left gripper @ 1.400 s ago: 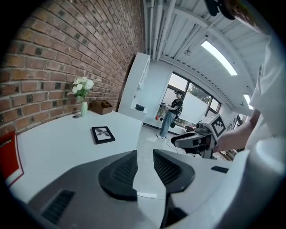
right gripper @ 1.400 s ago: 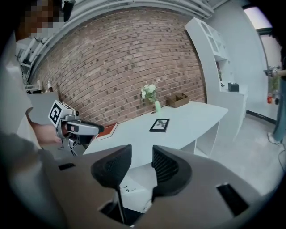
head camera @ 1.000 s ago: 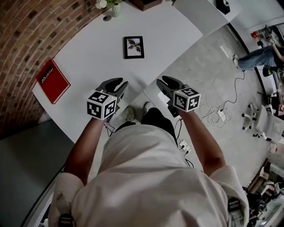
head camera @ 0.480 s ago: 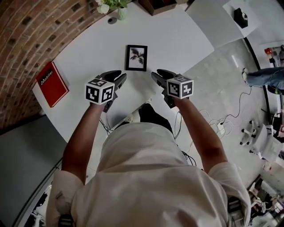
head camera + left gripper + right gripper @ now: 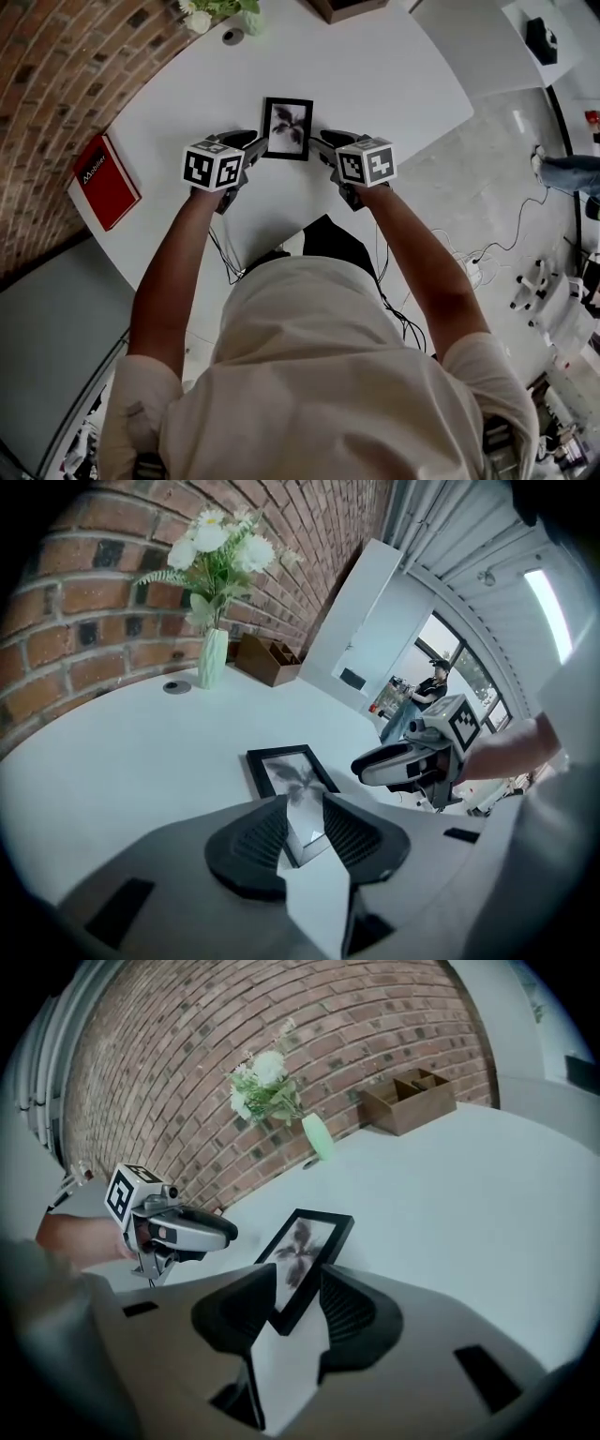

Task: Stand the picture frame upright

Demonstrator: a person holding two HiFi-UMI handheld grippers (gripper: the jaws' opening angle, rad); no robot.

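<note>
Status: nothing done on the task yet. The picture frame (image 5: 287,128) lies flat, picture side up, on the white bench (image 5: 394,84), with no edge lifted as far as I can see. What's left, by my read, is everything: get a hold, tip it up, set it on its back prop. The prop isn't visible, so I can't say how it'll stand. The frame sits between my two tools, well clear of the red book (image 5: 101,181) and the vase (image 5: 212,658). My left hand-held gripper (image 5: 247,143) has its tips just beside the frame's left edge, low near the corner closest to me. Its jaws are opening, the pads press on nothing, and in its own view that corner shows in the gap. My right hand-held gripper (image 5: 322,145) mirrors it at the right edge, jaws spread and gripping nothing, with the near right corner lined up in the gap. Can't tell whether either corner is actually inside the jaws or just past the tips. Either way, I see no contact with the frame on either side.
</note>
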